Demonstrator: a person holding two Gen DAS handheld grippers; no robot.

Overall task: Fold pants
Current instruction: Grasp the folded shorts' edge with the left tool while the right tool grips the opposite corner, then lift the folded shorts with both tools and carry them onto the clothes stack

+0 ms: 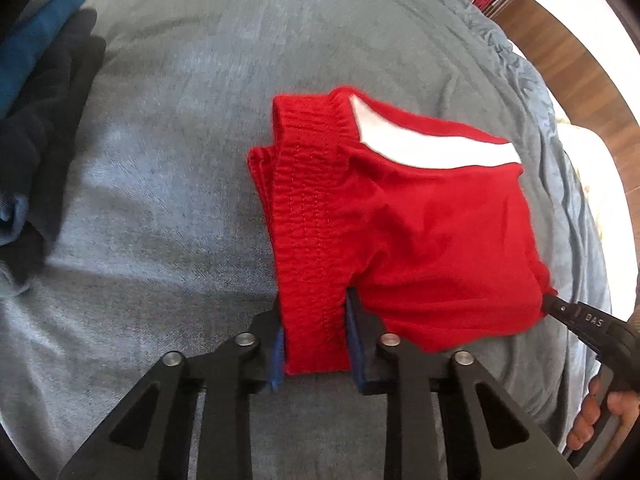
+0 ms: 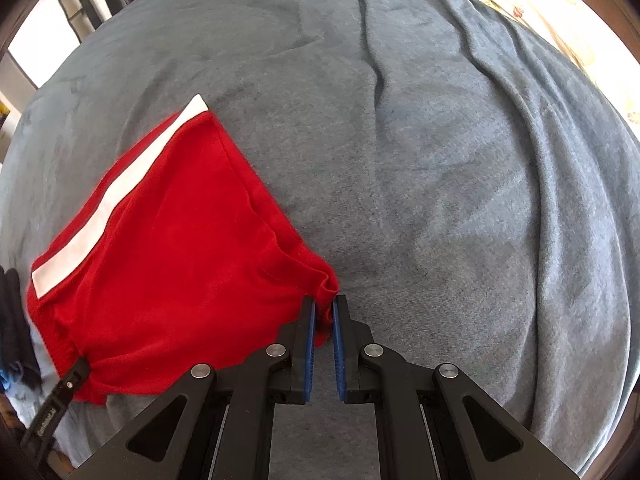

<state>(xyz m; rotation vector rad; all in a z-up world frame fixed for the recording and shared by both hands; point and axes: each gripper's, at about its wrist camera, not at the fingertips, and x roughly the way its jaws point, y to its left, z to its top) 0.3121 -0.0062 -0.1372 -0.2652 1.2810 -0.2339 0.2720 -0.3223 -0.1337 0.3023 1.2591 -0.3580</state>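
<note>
The red pants (image 1: 400,216) with a white side stripe (image 1: 432,148) lie folded on a grey blanket (image 1: 180,160). My left gripper (image 1: 314,320) is shut on the ribbed waistband, which runs between its blue pads (image 1: 278,352). My right gripper (image 2: 324,312) is shut on a bunched corner of the pants (image 2: 168,248) at the hem end. The right gripper's finger also shows in the left wrist view (image 1: 576,314) at the cloth's right corner. The left gripper's finger shows in the right wrist view (image 2: 68,388) at the cloth's lower left.
A pile of dark and blue clothes (image 1: 36,120) lies at the left edge of the blanket. The blanket has deep wrinkles (image 2: 520,140) on the right. A wooden floor (image 1: 568,56) lies beyond the bed's edge.
</note>
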